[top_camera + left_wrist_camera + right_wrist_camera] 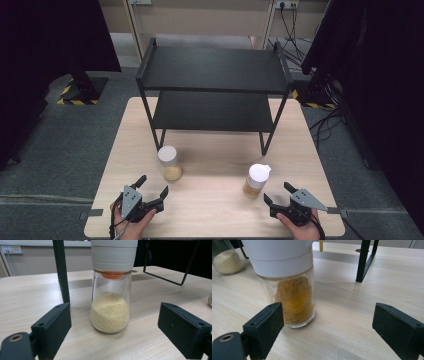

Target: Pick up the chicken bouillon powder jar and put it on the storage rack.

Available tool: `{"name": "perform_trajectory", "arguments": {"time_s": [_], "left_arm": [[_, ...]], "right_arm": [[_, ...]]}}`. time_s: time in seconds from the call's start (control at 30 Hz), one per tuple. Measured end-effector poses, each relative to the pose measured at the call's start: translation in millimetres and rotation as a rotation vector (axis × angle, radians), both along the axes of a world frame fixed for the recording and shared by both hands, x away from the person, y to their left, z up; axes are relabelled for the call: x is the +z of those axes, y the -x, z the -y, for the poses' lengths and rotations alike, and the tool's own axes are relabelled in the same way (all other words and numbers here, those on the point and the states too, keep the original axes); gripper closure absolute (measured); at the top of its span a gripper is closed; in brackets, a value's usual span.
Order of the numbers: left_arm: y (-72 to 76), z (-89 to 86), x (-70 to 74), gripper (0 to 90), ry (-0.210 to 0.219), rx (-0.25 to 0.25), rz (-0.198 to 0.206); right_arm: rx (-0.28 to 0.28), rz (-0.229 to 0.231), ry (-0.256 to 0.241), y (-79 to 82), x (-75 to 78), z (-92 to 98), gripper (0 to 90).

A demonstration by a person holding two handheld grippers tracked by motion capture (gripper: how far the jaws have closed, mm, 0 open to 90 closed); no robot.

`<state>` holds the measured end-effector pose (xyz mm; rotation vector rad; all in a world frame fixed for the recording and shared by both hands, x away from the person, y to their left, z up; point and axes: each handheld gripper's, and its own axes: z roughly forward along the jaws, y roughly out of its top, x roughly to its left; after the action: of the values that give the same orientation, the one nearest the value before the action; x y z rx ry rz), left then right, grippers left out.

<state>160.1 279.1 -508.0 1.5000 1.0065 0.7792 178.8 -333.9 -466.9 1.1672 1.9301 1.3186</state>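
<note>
both grippers, left gripper (152,190) and right gripper (277,193), stand wide open and empty; the tall seed jar (170,163) and the spice jar (256,180) can tip if a jaw pushes them off-centre.

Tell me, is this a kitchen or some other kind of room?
Probably a lab or test room, not a kitchen: the wooden table stands on grey carpet between black curtains, cables run to wall sockets, and each hand holds a gripper.
</note>
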Motion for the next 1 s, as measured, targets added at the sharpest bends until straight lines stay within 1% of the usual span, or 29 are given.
{"name": "perform_trajectory", "arguments": {"time_s": [0.1, 0.2, 0.27, 0.37, 0.4, 0.43, 0.47, 0.5, 0.53, 0.57, 0.67, 0.8, 0.87, 0.93, 1.0], "left_arm": [[-2.2, -0.8, 0.3, 11.4, 0.0, -0.007, 0.002], [-8.4, -0.2, 8.1, 11.6, -0.004, -0.032, 0.014], [-10.2, 0.8, 10.7, 11.6, -0.006, -0.036, 0.021], [-17.7, 3.6, 18.7, 11.6, -0.02, -0.048, 0.031], [-24.3, 6.1, 24.1, 11.6, -0.036, -0.046, 0.031], [-24.3, 6.1, 24.1, 11.7, -0.036, -0.046, 0.031], [-31.6, 7.5, 28.3, 11.7, -0.042, -0.045, 0.03], [-31.6, 7.5, 28.3, 11.8, -0.042, -0.045, 0.03], [-38.9, 9.1, 31.7, 11.9, -0.047, -0.044, 0.025], [-38.9, 9.1, 31.7, 12.1, -0.047, -0.044, 0.025], [-50.9, 12.4, 35.4, 13.4, -0.051, -0.037, 0.016], [-58.6, 15.2, 37.8, 14.8, -0.05, -0.035, 0.016], [-63.4, 17.4, 39.8, 16.1, -0.053, -0.045, 0.015], [-66.7, 21.2, 41.4, 16.6, -0.062, -0.04, 0.017], [-70.4, 24.5, 42.1, 19.1, -0.06, -0.029, 0.021]], "right_arm": [[-0.002, -0.005, -0.005, -0.7, 0.2, 1.0, 10.2], [-0.001, -0.001, 0.001, -0.1, 0.1, -0.2, 10.2], [0.0, -0.001, 0.003, -0.1, 0.2, -0.5, 10.1], [0.002, -0.006, 0.011, -0.8, 1.4, -1.4, 10.1], [0.002, -0.006, 0.013, -1.1, 1.6, -1.6, 10.1], [0.002, -0.006, 0.013, -1.1, 1.6, -1.6, 10.1], [0.001, -0.006, 0.014, -1.0, 1.7, -2.1, 10.1], [0.001, -0.006, 0.014, -1.0, 1.7, -2.1, 10.1], [0.002, -0.006, 0.015, -1.0, 1.7, -2.2, 10.1], [0.002, -0.006, 0.015, -1.0, 1.7, -2.2, 10.1], [0.002, -0.006, 0.015, -1.0, 1.7, -2.1, 10.1], [0.003, -0.006, 0.014, -1.2, 1.6, -1.9, 10.1], [0.003, -0.008, 0.015, -1.5, 1.9, -2.1, 10.1], [0.004, -0.008, 0.015, -1.5, 1.9, -2.2, 10.1], [0.004, -0.008, 0.013, -1.6, 1.8, -1.7, 10.1]]}}
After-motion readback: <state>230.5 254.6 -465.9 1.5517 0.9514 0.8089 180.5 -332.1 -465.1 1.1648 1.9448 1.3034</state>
